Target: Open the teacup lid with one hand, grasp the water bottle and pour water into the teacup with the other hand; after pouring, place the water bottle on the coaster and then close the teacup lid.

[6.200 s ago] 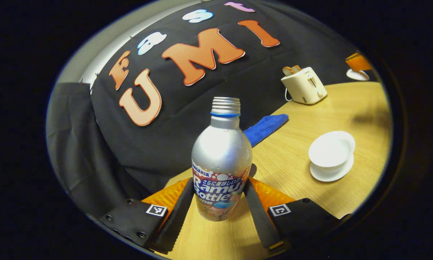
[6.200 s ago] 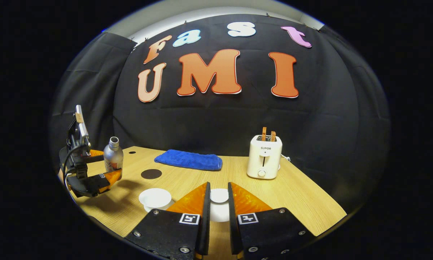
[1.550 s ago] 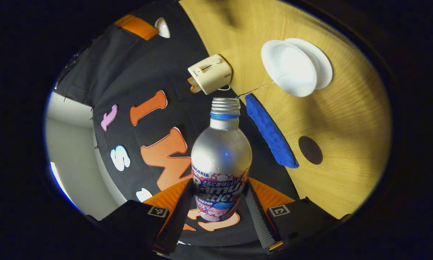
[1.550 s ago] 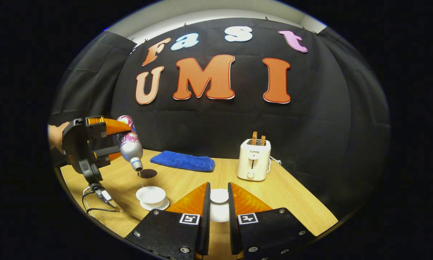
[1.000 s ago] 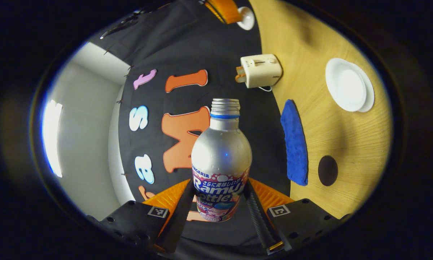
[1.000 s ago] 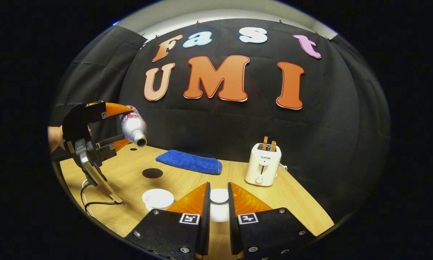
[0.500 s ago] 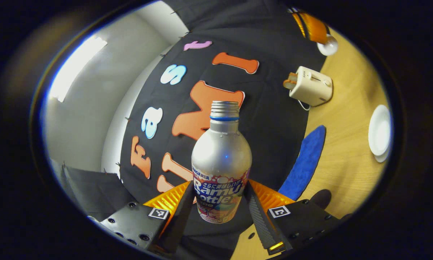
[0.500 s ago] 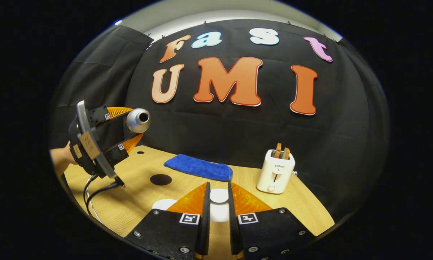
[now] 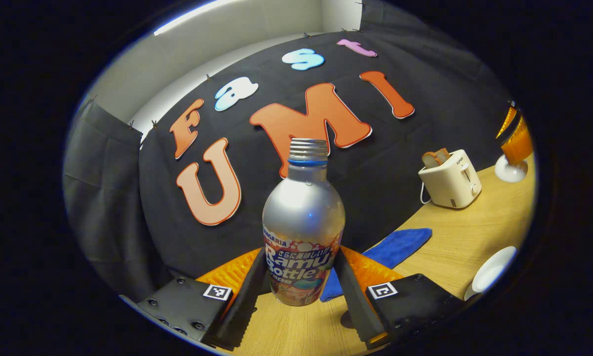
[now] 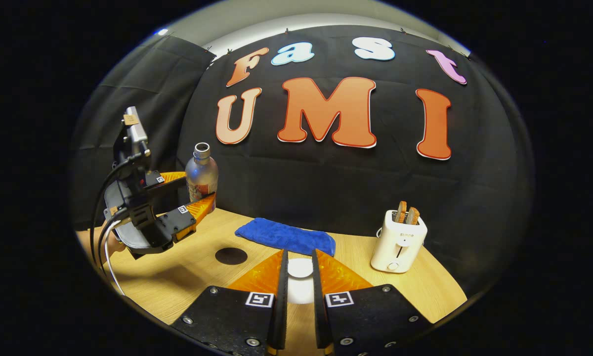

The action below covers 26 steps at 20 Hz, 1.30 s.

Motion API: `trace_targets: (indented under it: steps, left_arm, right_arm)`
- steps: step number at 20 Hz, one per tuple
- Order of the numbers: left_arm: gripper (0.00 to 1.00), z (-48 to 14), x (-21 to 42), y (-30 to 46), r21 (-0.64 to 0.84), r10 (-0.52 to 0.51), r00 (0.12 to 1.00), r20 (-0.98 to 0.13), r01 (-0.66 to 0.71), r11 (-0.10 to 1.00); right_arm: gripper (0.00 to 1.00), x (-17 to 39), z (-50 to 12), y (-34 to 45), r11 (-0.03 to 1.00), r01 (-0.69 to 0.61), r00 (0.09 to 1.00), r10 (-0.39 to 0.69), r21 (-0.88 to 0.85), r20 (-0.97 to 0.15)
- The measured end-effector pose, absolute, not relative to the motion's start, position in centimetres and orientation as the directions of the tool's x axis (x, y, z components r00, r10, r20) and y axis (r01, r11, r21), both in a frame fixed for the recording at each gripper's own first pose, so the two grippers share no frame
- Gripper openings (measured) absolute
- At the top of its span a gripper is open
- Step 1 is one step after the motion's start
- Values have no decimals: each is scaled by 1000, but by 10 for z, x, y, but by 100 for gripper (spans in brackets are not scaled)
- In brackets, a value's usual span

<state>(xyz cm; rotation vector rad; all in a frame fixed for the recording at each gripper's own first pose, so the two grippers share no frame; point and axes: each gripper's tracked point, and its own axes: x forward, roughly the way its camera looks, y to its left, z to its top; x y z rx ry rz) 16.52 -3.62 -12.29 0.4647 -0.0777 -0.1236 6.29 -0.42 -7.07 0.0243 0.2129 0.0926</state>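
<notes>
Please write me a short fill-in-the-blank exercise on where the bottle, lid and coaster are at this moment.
1. The left gripper is shut on the ____, held upright above the table.
2. The right gripper holds the white ____ by its knob.
3. The dark round coaster on the table has ____ standing on it.
4. The toaster holds two slices of ____.

Missing words: bottle; lid; nothing; toast

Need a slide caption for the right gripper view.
Left tool holds the water bottle upright above the table; right tool grips the teacup lid.
</notes>
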Motion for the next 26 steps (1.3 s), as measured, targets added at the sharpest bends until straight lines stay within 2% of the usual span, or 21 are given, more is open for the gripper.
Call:
trace_targets:
  steps: [8, 15, 16, 17, 22, 24, 25, 26]
  left_arm:
    - [85, -185, 196, -33, 132, -142, 980, -137, 160, 978]
    - [86, -224, 216, -37, -100, -174, 953, -249, 153, 983]
    - [89, -231, 216, -40, -126, -188, 944, -272, 159, 979]
    - [86, -239, 215, -40, -145, -196, 936, -292, 159, 977]
    - [86, -267, 209, -46, -183, -220, 908, -357, 163, 970]
    - [82, -274, 208, -46, -187, -219, 901, -373, 158, 969]
    - [86, -277, 206, -46, -188, -220, 898, -381, 158, 969]
    - [83, -278, 207, -46, -193, -225, 898, -379, 161, 968]
  right_arm:
    - [24, 78, -88, -4, 992, -109, 963, 120, 57, -242]
    - [24, 80, -93, -8, 990, -123, 958, 137, 70, -252]
    - [24, 79, -95, -7, 989, -129, 956, 142, 68, -257]
    - [24, 78, -96, -6, 989, -131, 955, 144, 66, -258]
    - [24, 73, -100, 3, 985, -159, 948, 171, 66, -268]
    - [24, 71, -101, 8, 982, -172, 944, 186, 77, -273]
    - [24, 70, -103, 11, 981, -177, 942, 193, 80, -276]
    - [24, 70, -104, 14, 980, -180, 940, 197, 85, -280]
